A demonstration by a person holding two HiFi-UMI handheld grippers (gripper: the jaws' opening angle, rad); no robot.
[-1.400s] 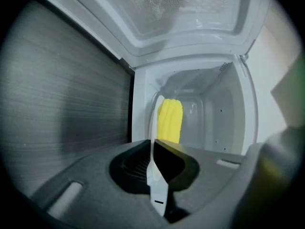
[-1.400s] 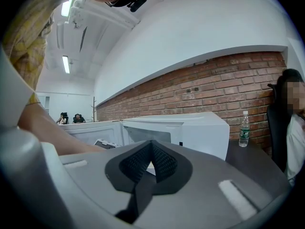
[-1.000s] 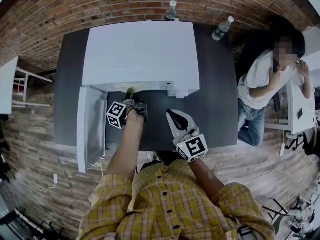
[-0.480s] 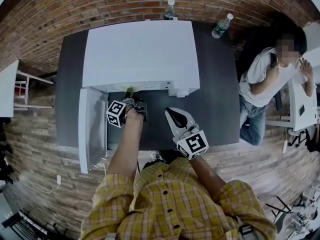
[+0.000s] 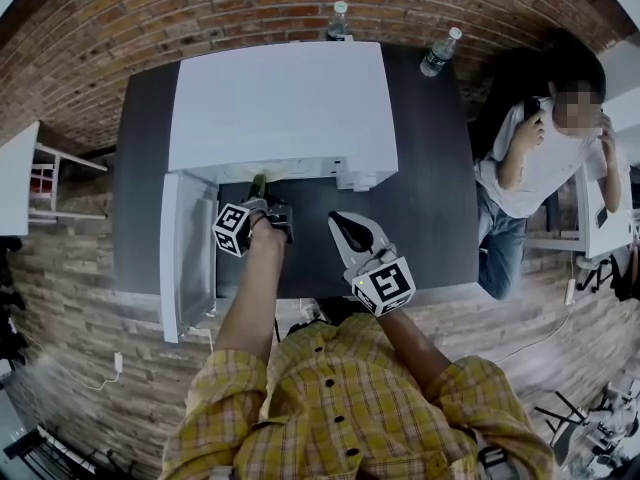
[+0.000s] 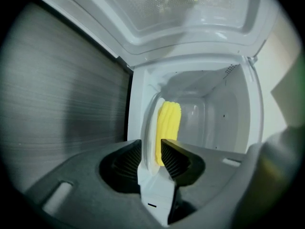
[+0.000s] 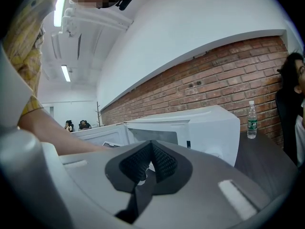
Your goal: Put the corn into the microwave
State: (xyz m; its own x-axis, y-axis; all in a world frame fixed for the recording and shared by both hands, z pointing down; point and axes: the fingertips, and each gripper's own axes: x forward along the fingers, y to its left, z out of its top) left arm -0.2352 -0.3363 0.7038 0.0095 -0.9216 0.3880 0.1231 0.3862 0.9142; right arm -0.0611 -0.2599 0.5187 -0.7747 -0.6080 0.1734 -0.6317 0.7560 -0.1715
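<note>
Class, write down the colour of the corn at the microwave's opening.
Bright yellow; the ridged corn cob shows best in the left gripper view.

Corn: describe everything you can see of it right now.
The corn is a bright yellow ribbed cob, looking plastic, lying against a pale plate seen edge-on, at the mouth of the open white microwave. Its near end sits between the left gripper fingers, which are opening; contact with them is unclear.
</note>
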